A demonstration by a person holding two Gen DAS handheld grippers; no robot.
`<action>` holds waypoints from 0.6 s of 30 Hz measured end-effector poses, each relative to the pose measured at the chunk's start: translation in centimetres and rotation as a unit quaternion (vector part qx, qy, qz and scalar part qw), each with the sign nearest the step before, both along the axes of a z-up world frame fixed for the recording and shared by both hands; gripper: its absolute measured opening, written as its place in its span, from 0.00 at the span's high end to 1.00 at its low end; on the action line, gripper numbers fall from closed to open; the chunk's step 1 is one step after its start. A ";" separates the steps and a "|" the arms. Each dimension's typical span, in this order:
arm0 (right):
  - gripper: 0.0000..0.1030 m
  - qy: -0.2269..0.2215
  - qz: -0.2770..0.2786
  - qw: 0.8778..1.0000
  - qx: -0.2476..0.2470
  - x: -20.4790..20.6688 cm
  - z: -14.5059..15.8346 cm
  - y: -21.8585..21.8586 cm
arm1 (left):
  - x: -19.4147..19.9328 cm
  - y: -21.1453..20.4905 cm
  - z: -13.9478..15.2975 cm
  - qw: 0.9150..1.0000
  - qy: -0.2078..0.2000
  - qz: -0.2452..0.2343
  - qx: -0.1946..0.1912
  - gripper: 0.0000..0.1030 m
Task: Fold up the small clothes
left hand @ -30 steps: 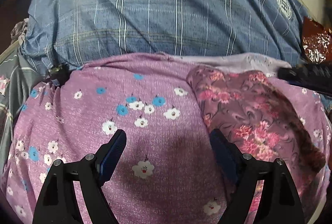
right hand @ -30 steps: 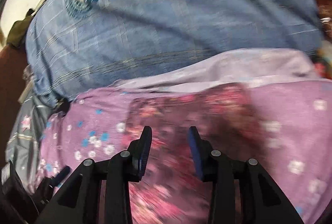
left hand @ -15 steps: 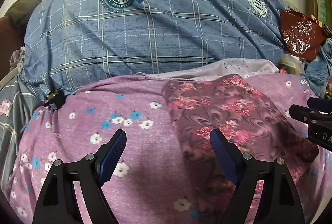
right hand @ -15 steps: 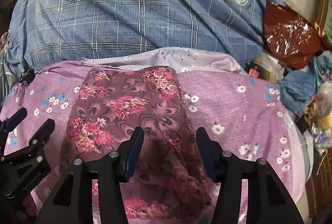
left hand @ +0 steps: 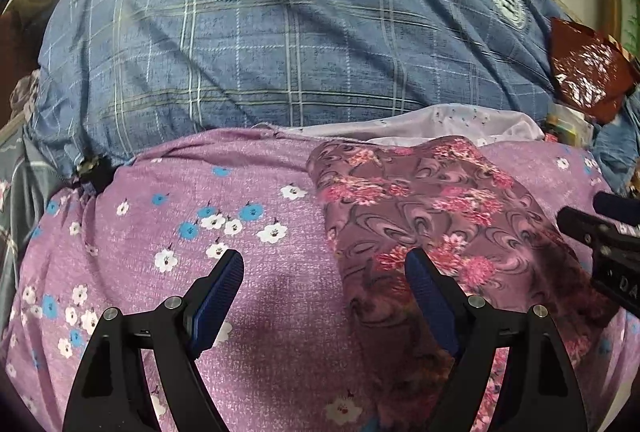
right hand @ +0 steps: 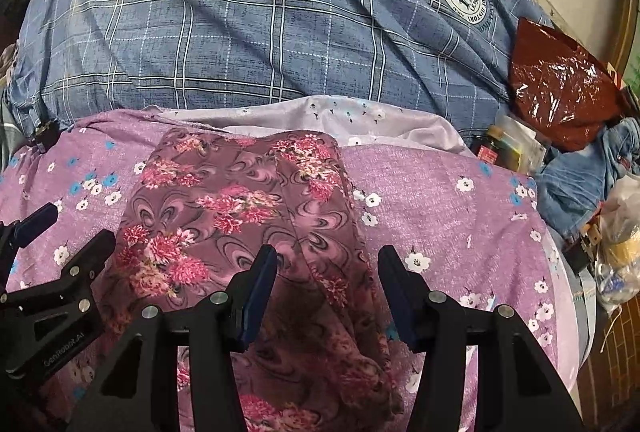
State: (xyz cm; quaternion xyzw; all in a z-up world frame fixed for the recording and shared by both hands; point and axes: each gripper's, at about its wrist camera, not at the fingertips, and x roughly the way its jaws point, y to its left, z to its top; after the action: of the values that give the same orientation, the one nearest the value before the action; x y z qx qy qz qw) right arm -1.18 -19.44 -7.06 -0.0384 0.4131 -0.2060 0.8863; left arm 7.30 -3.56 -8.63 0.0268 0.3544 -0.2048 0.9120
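Clothes (right hand: pixel 240 216) lie long, pointing away, under the right gripper (right hand: pixel 326 272); left gripper (left hand: pixel 324 276) sits beside. Both are open, holding nothing.

Bed covered w/ a purple floral sheet (right hand: pixel 460 216); on it, centre, a folded mauve garment w/ pink flowers (right hand: pixel 240 208), long edge running front to back; behind it a pale lilac cloth (right hand: pixel 352 120), partly under the garment's far end; further back a big blue plaid quilt (right hand: pixel 280 24); a dark red plastic bag (right hand: pixel 560 84) far right.
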 end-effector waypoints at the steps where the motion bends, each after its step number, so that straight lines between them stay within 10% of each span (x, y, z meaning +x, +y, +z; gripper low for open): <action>1: 0.47 0.000 0.001 1.000 -0.001 0.0 -0.1 0.1 | 0.2 0.0 -0.1 1.000 0.005 -0.009 -0.006 0.19; 18: 0.47 -0.001 0.013 1.000 0.009 -0.6 -0.1 0.0 | 0.0 -0.1 -0.3 1.000 0.000 -0.009 -0.002 0.19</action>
State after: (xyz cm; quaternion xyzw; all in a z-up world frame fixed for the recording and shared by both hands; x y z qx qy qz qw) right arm -1.80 -19.47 -7.19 -0.0351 0.4132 -0.1905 0.8898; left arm 7.32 -3.61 -8.96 0.0286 0.3536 -0.2134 0.9103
